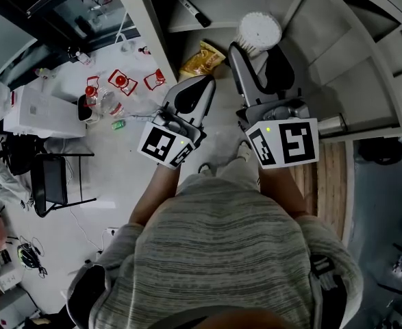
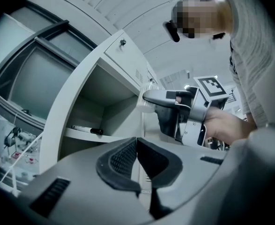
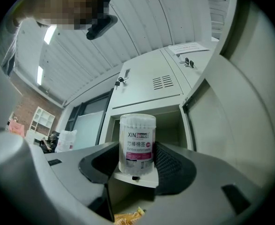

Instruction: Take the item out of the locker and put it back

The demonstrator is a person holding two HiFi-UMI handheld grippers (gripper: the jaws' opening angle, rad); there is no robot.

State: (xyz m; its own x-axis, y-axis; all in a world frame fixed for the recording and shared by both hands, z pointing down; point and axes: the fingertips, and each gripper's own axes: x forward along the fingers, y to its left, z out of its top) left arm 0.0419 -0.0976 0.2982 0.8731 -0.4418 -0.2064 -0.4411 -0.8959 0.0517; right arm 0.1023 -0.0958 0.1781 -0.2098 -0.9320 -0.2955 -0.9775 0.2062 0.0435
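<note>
A person in a grey striped knitted top point(image 1: 221, 252) is standing before a tall pale grey metal locker point(image 2: 67, 107) with its door swung open, and is holding a two-jaw gripper in each hand. The right gripper point(image 3: 136, 165) is clamping a clear cylindrical plastic tub of cotton swabs with a white and magenta label point(image 3: 137, 139). Its two dark ribbed pads are pressing on the tub's opposite sides, and the tub is standing upright between them. The tub is sitting at the open front of the locker compartment, with its base just above the front edge of the white inner shelf point(image 3: 135, 178); whether it is touching that shelf cannot be told. The left gripper point(image 2: 136, 144) is hanging just beside the right one, a little further back from the locker. Its jaws are meeting at their tips and are gripping nothing. On the shelf, further in and to the left of the tub, a white marker pen with a black cap point(image 1: 192, 9) is lying on its side. Below the shelf, in the lower part of the locker, a crumpled yellow snack packet point(image 1: 202, 59) is lying.
</note>
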